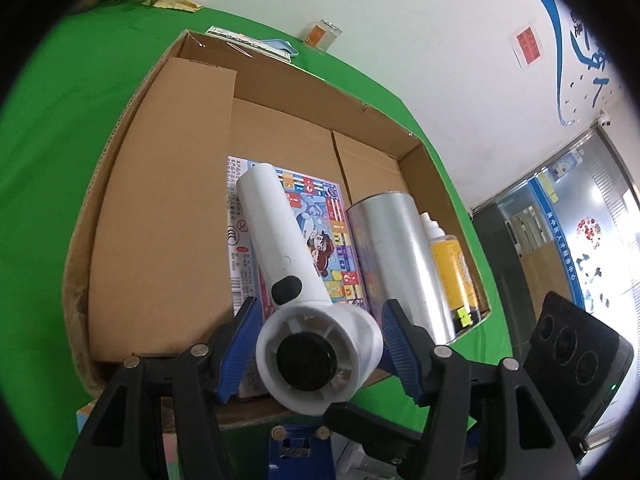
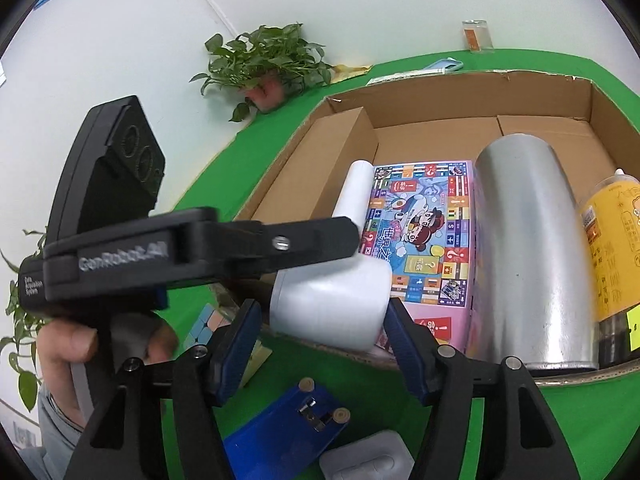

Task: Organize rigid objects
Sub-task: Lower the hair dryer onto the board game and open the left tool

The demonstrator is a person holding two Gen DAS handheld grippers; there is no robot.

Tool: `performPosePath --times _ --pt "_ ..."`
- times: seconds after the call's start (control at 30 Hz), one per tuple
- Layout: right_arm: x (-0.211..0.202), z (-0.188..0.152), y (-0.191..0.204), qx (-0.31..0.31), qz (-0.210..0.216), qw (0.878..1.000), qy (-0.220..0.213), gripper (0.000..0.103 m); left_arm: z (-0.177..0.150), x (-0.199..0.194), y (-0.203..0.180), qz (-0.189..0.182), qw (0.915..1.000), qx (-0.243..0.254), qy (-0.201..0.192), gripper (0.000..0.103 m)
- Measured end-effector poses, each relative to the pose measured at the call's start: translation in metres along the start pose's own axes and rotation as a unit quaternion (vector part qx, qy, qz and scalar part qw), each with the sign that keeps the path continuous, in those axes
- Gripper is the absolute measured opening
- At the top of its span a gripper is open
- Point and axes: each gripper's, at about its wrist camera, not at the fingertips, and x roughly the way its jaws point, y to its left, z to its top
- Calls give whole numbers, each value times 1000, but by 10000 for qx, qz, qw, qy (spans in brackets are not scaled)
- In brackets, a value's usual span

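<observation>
Left tool [image 1: 316,344]: blue pads sit either side of the round head of a white hair dryer [image 1: 280,264]. The left pad touches the head; at the right pad, contact cannot be told. The dryer looks held, head toward the camera, handle pointing away over the cardboard box [image 1: 160,184].

Right tool [image 2: 320,344]: pads partly open with nothing pressed between them; the dryer's white head [image 2: 332,304] shows just beyond them, over the near wall of the box [image 2: 280,168]. The left tool's black body [image 2: 192,252] crosses this view from the left, with a hand [image 2: 68,348] gripping it.

Box contents: a colourful board game box [image 1: 336,240] lying flat on the floor of the box, under the dryer's handle; a silver cylinder [image 1: 396,256] on its side just right of it; a yellow bottle [image 1: 452,264] against the right wall, beside the cylinder.

The box stands on a green desk [image 1: 60,120]. On the desk in front of the box: a blue block [image 2: 280,428] and a small white item [image 2: 368,460]. A potted plant [image 2: 268,60] and a glass jar [image 2: 476,36] stand at the far edge.
</observation>
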Motion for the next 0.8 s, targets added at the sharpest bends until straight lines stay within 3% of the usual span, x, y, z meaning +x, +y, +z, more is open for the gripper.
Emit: performPosePath --times 0.17,0.23,0.3,0.43,0.47,0.57,0.8 --pt "3 2 9 -235 -66 9997 7 56 -4 -7 -1 70 10000 33 -35 61" --pt "4 2 14 -271 99 9995 117 57 -2 -9 -2 146 9999 51 -25 60" --pt "7 1 19 -304 121 9992 212 62 -4 -13 -4 149 9998 121 -94 60" --pt "-3 -7 31 -643 35 9979 -68 64 -9 -21 -7 95 9996 168 -199 60" --pt "-4 -7 31 -660 23 9978 -78 63 -10 -21 -6 80 9997 134 -188 60" --pt "4 -6 26 -581 -48 9982 114 45 -19 -19 -5 34 9999 42 -137 60" --pt "-2 -12 25 -597 -32 9982 95 46 -27 -16 -7 121 9999 97 -3 60"
